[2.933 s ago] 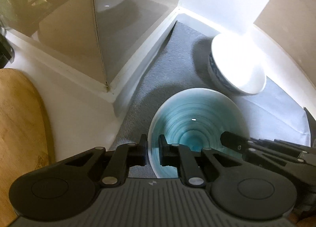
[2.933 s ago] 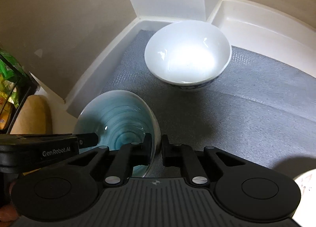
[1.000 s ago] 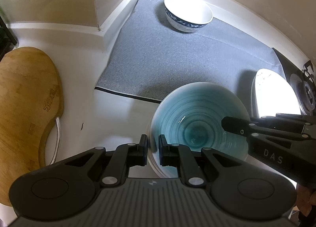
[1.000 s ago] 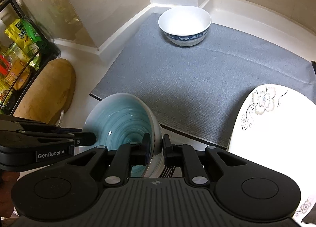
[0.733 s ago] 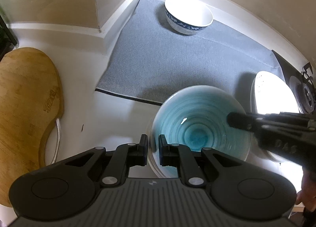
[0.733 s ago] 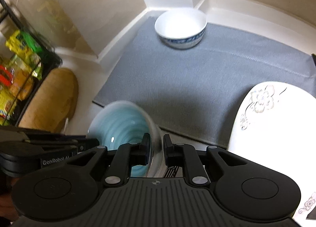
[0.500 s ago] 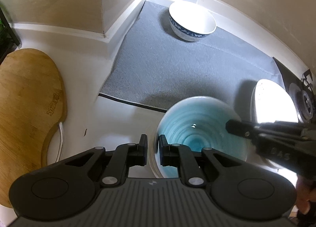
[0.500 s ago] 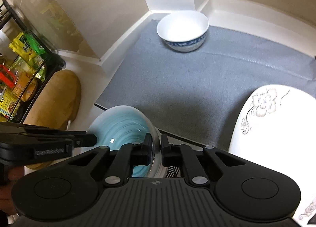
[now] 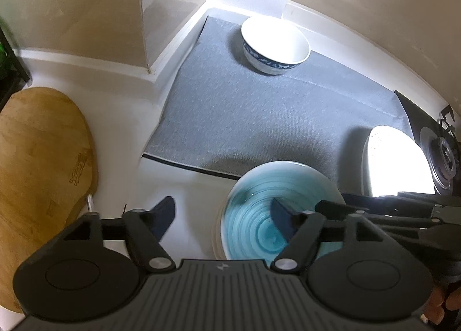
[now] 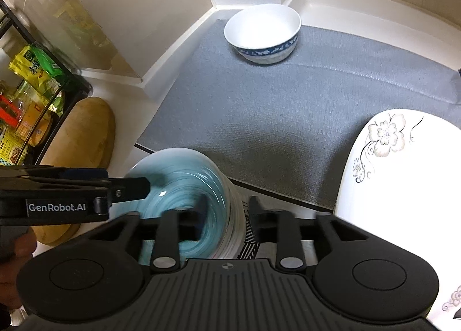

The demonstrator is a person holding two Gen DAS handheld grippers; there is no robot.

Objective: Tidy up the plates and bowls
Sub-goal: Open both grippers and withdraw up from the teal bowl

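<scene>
Both grippers angle steeply downward, jaws opening: the left gripper (image 9: 223,210) spread wide, the right gripper (image 10: 224,211) parted less, a hand (image 10: 17,247) gripping the left one's handle.

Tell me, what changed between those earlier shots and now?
The glazed teal ceramic bowl came off the grey mat onto a stack of plates at the counter's front. The left claw and right claw are opening, releasing its rim. The white blue-banded bowl stayed put.
</scene>
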